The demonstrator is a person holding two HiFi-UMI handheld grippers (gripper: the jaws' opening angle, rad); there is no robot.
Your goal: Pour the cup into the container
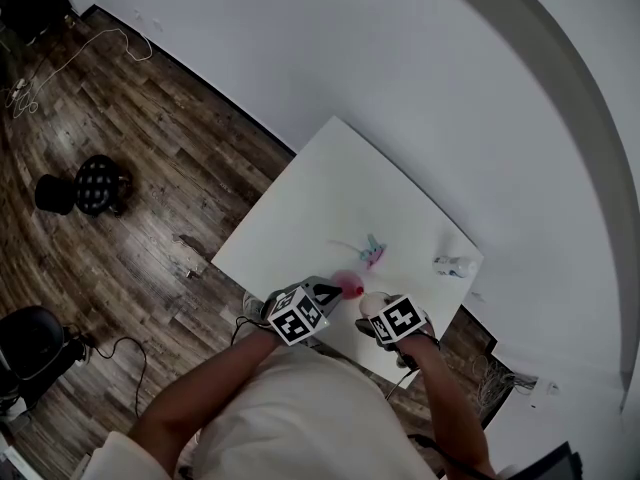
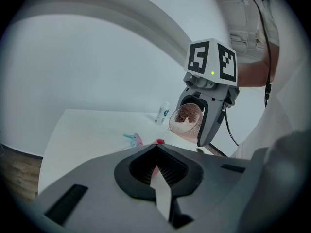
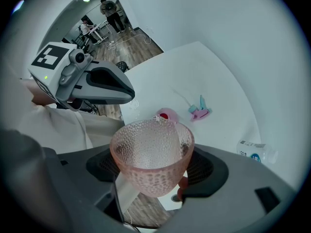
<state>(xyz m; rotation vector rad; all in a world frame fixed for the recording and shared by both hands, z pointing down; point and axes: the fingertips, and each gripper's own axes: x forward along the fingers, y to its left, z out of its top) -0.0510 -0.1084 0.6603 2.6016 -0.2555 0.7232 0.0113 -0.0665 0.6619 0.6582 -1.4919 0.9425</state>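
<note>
The right hand-held gripper [image 3: 156,171] clamps the pink dimpled cup [image 3: 150,159] across its walls, low centre of its view, near the pink container [image 3: 167,115]. It looks light, stiff and slippery, so a mid-wall hold suits it; the left hand-held gripper [image 2: 155,149] is closed

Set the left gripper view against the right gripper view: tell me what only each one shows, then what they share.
Only the left gripper view: the right gripper from outside, shut on the pink dimpled glass cup, and a black cable. Only the right gripper view: the left gripper from outside, jaws shut, and people standing far back. Both: that cup, the white table, the small pink container, the teal-and-pink clip, the small clear bottle.
</note>
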